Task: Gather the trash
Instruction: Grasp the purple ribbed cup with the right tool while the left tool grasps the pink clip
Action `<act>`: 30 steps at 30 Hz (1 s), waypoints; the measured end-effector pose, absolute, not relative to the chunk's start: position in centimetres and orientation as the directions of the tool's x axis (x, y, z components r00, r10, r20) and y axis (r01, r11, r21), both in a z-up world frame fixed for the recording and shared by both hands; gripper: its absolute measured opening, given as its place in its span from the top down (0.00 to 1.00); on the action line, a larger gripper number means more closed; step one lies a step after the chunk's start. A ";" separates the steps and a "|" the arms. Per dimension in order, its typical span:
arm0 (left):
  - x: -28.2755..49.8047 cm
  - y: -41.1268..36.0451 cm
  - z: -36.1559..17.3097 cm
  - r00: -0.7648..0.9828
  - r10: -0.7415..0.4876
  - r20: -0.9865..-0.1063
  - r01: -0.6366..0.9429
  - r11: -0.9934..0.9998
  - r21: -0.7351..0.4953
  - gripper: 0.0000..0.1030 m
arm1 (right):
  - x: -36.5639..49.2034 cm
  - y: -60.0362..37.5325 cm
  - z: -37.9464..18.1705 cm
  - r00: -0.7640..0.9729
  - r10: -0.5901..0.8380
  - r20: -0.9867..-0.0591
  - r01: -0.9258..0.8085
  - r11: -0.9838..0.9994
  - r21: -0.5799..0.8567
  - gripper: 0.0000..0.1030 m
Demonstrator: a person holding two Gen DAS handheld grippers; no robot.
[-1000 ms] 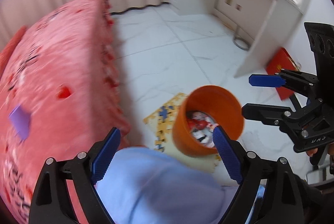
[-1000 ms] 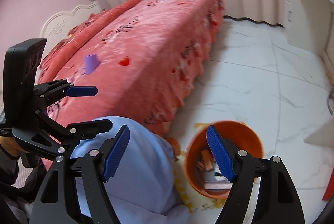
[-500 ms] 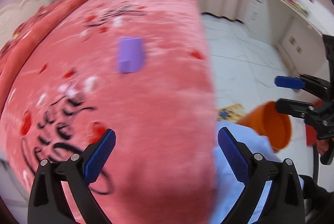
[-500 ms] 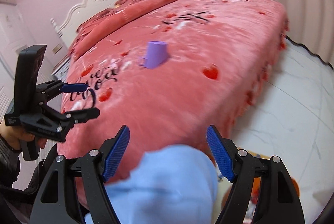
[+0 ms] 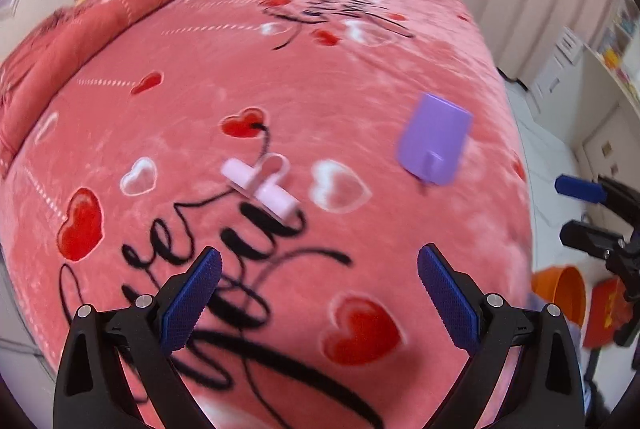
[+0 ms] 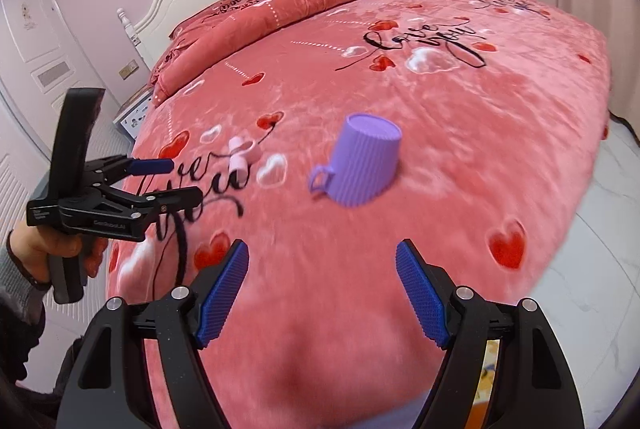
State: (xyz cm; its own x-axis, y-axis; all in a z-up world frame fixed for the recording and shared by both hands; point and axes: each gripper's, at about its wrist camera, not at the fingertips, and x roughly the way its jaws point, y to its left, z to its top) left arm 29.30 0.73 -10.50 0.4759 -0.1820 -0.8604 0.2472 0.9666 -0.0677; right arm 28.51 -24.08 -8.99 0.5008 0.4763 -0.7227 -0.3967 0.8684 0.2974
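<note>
I had swung both grippers off the orange bin onto the bed. Left gripper, wide open and empty, faced the pink clip above centre, lying diagonally; right gripper, open and empty, faced the purple cup.

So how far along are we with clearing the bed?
Done: the orange plastic bin on the floor beside the bed is in view, its contents hidden. In hand: nothing; the left gripper and right gripper are both open and empty above the pink heart-print blanket. Left: the ribbed purple plastic cup, lying tilted, and the small pale pink plastic clip.
</note>
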 end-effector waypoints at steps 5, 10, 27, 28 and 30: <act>32.8 2.5 -12.4 0.464 -0.214 -0.860 0.178 0.973 -0.146 0.06 | 32.8 -23.2 -10.1 0.493 0.467 -0.733 -0.391 0.873 0.293 0.26; 35.1 3.4 -14.4 0.454 -0.223 -0.862 0.123 0.975 -0.188 0.06 | 36.8 -22.6 -11.6 0.480 0.480 -0.734 -0.378 0.868 0.321 0.25; 35.3 3.6 -15.9 0.440 -0.225 -0.869 0.223 0.965 -0.137 0.70 | 39.9 -21.4 -14.5 0.462 0.512 -0.725 -0.393 0.850 0.349 0.37; 34.8 3.6 -15.6 0.439 -0.232 -0.868 0.228 0.963 -0.142 0.70 | 39.5 -21.5 -14.3 0.462 0.513 -0.723 -0.393 0.850 0.352 0.37; 33.8 3.2 -15.0 0.438 -0.245 -0.865 0.242 0.959 -0.149 0.70 | 38.1 -21.5 -13.7 0.464 0.515 -0.720 -0.406 0.847 0.344 0.37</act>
